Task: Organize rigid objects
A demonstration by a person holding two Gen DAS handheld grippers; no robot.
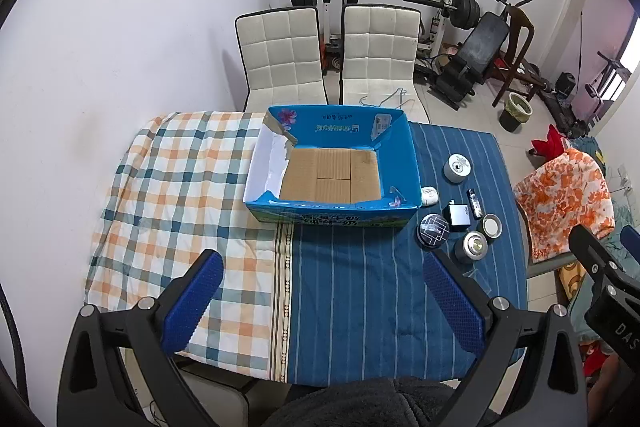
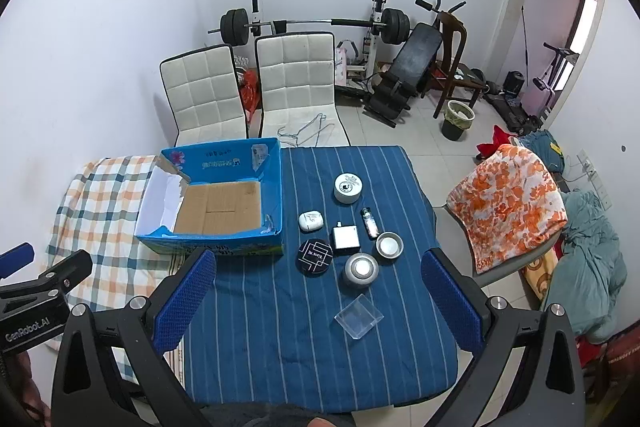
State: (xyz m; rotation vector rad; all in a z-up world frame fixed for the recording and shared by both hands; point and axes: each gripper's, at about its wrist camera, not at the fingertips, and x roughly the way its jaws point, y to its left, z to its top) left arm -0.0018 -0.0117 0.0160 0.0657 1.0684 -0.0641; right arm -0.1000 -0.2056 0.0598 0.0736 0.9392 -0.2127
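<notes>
An open blue cardboard box [image 1: 332, 219] [image 2: 224, 247] with a bare brown bottom stands mid-table. To its right on the blue striped cloth lie small items: a white round tin [image 2: 348, 188], a white earbud case [image 2: 311, 221], a white square charger [image 2: 345, 237], a small clear bottle [image 2: 369, 222], a black round compact [image 2: 314, 257], two silver round tins [image 2: 389, 245] [image 2: 361, 269] and a clear plastic box [image 2: 359, 315]. My left gripper [image 1: 322, 289] is open and empty, in front of the box. My right gripper [image 2: 318, 291] is open and empty, above the clear box.
The table carries a checked cloth [image 1: 176, 195] on the left and a blue striped cloth [image 2: 320, 347] on the right. Two white chairs [image 2: 248, 87] stand behind it. A chair with an orange floral cover [image 2: 508, 203] stands to the right. Gym gear lines the back wall.
</notes>
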